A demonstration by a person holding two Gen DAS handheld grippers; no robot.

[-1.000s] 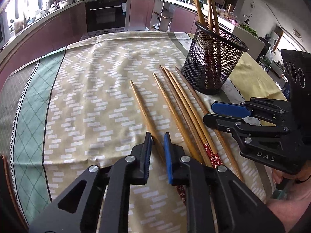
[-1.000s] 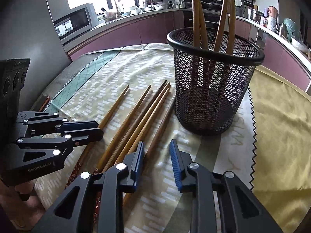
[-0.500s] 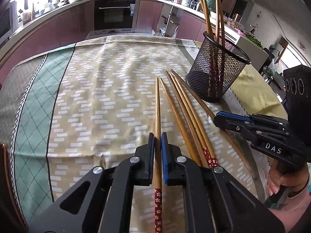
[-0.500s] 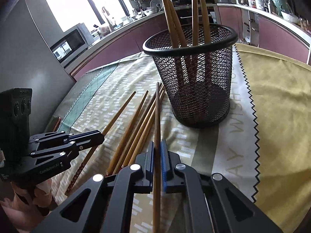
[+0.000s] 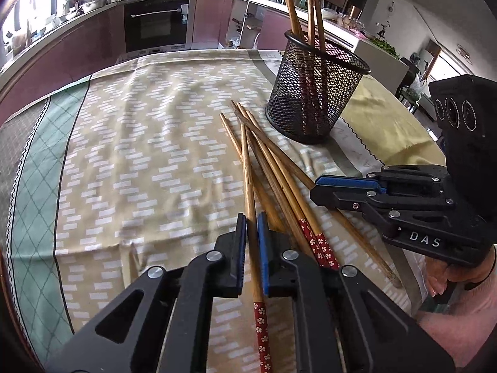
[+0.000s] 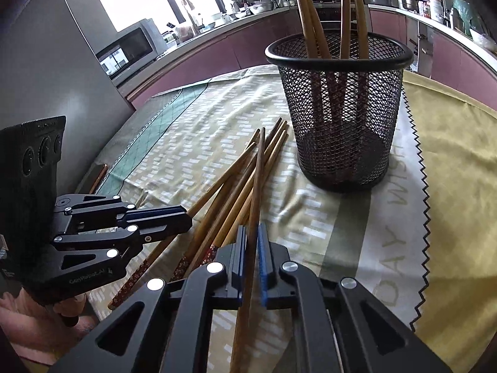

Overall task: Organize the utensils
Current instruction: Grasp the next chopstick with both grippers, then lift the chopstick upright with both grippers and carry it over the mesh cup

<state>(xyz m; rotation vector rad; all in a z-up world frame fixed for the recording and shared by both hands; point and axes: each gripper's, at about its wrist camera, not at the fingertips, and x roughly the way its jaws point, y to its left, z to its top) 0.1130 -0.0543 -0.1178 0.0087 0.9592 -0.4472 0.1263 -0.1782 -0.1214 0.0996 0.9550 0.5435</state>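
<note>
Chopsticks (image 5: 273, 168) lie loose in a crossed bundle on the patterned tablecloth (image 5: 149, 143), just beside the black mesh cup (image 5: 313, 93), which already has several sticks standing in it; their tips run out of frame at the top, so I can't count them for sure. Inside the cup the mesh blurs the lower ends.

My left gripper (image 5: 251, 248) is closed narrow on one chopstick (image 5: 247, 168), pinched mid-length; its red flower-print end sticks out toward the camera and its tip points at the cup. I can't tell if that tip touches the pile.

My right gripper (image 6: 251, 258) is likewise clamped tight on another chopstick (image 6: 259, 171), a darker one, its tip over the bundle near the cup base. Its rear end is cut off at the bottom edge. From the left view, the right claw's fingers hide what they pinch.
</note>
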